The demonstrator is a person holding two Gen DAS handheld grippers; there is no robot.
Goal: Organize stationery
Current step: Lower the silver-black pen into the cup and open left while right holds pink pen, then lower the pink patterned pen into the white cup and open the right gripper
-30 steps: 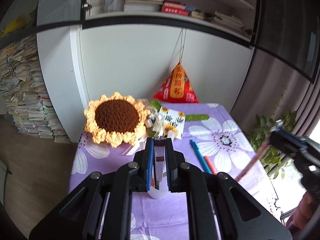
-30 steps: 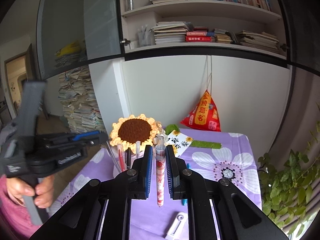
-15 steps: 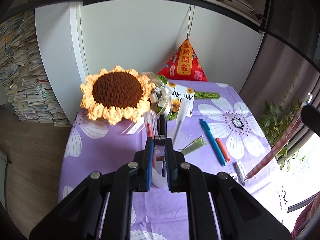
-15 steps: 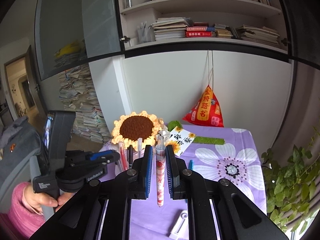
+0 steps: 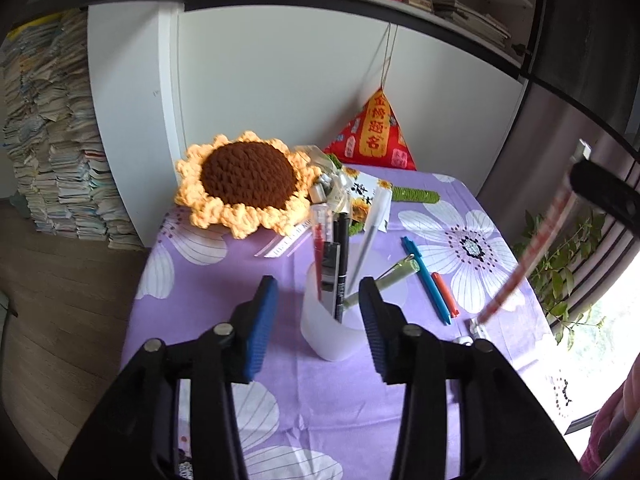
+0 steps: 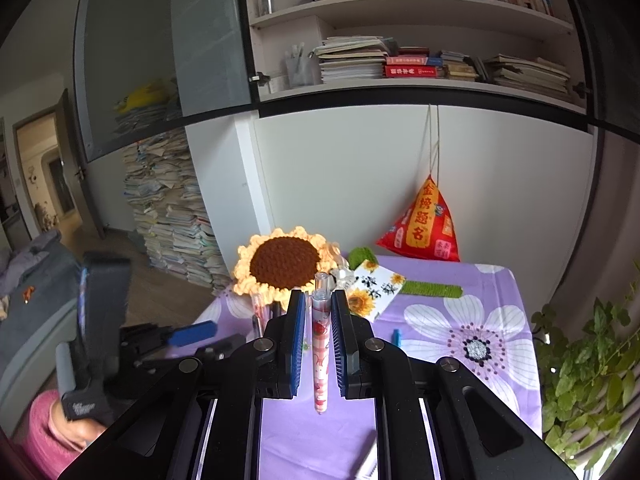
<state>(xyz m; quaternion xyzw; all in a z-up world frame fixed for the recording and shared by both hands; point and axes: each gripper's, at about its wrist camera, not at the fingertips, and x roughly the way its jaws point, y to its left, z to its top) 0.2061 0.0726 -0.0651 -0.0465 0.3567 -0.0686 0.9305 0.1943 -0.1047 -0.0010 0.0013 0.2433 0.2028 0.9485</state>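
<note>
The left gripper (image 5: 318, 296) is hovering with its blue-padded jaws spread wide and holding nothing, one jaw on each side of a white translucent pen cup (image 5: 332, 328) that is standing upright on a purple floral tablecloth (image 5: 320, 392); the jaws are sitting apart from the cup wall; a red pen (image 5: 319, 248), a black marker (image 5: 340, 264) and a white pen (image 5: 370, 236) are standing inside the cup, leaning slightly; a pale green pen (image 5: 394, 274) is lying behind the cup, and a blue pen (image 5: 426, 280) and an orange pen (image 5: 445, 294) are lying side by side on the cloth to its right; the right gripper (image 6: 318, 336) is clamping a pink patterned pen (image 6: 320, 352) between its jaws, the pen hanging upright with its tip pointing down, above the cloth; from the left camera that pen is appearing blurred at the right edge; a crocheted sunflower (image 5: 244, 184) is resting at the back of the table, beside a red triangular pouch (image 5: 372, 136) hanging by a string against the white wall.
</note>
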